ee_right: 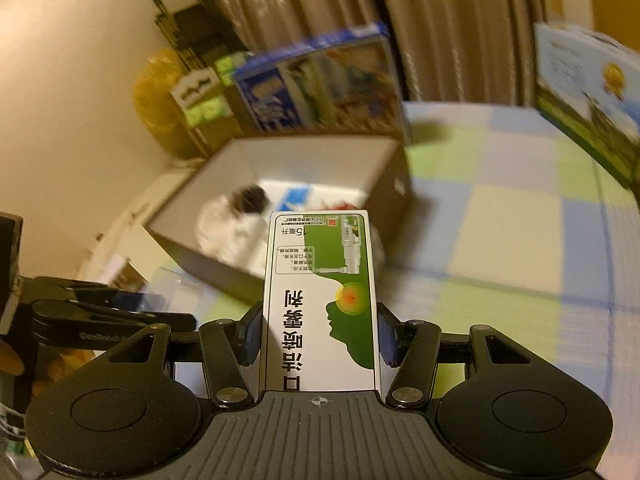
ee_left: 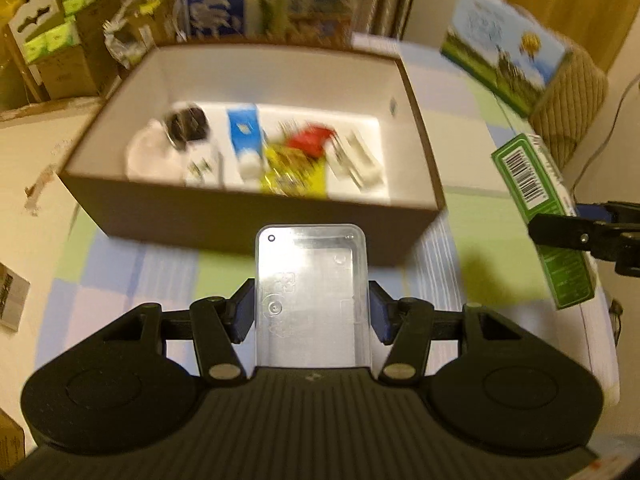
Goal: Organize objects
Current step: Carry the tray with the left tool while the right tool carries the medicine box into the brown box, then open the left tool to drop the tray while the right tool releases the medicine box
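Now I am gripping a clear plastic case [ee_left: 311, 300] in my left fingers [ee_left: 256, 312], lengthwise ahead; the open box [ee_left: 256, 216] is lying straight beyond, nearer than my right fingers' [ee_right: 254, 334] green carton [ee_right: 320, 300]

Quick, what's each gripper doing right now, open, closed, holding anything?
Left gripper: closed on the clear plastic case.
Right gripper: closed on the green and white box.

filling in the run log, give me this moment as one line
left gripper: shut on clear plastic case | right gripper: shut on green spray box | both short of open brown box | box already holds several items
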